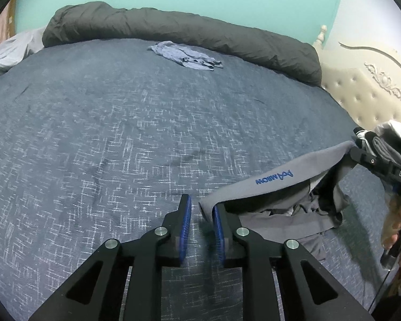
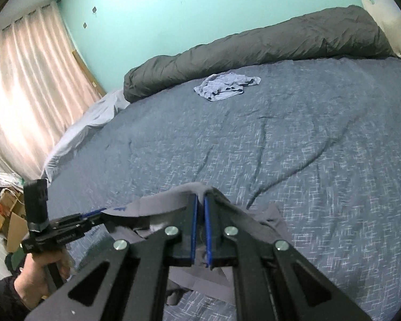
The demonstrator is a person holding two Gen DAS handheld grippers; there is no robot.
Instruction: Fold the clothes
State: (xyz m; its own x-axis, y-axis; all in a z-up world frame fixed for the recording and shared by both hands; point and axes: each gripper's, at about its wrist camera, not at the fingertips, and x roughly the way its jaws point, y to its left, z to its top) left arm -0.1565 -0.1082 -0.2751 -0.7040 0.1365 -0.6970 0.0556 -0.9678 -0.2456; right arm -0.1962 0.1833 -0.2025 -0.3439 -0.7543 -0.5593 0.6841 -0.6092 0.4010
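Note:
A grey pair of underwear (image 1: pixel 275 184) with a blue logo on its waistband hangs stretched just above the blue bedspread (image 1: pixel 120 123). My left gripper (image 1: pixel 201 208) is open; the waistband's left end drapes against its right finger (image 1: pixel 219 224), not clamped. My right gripper (image 2: pixel 200 200) is shut on the waistband's other end (image 2: pixel 200 188); it also shows in the left wrist view (image 1: pixel 353 149). The left gripper shows in the right wrist view (image 2: pixel 93 214) at the waistband. A crumpled light blue garment (image 1: pixel 185 56) lies far back on the bed; it also shows in the right wrist view (image 2: pixel 226 85).
A rolled dark grey duvet (image 1: pixel 179 30) lies along the bed's far edge by the teal wall. A cream tufted headboard (image 1: pixel 371 88) is to the right. Pink curtains (image 2: pixel 26 80) and cardboard boxes (image 2: pixel 10 214) stand left of the bed. More clothes (image 1: pixel 387 133) pile at right.

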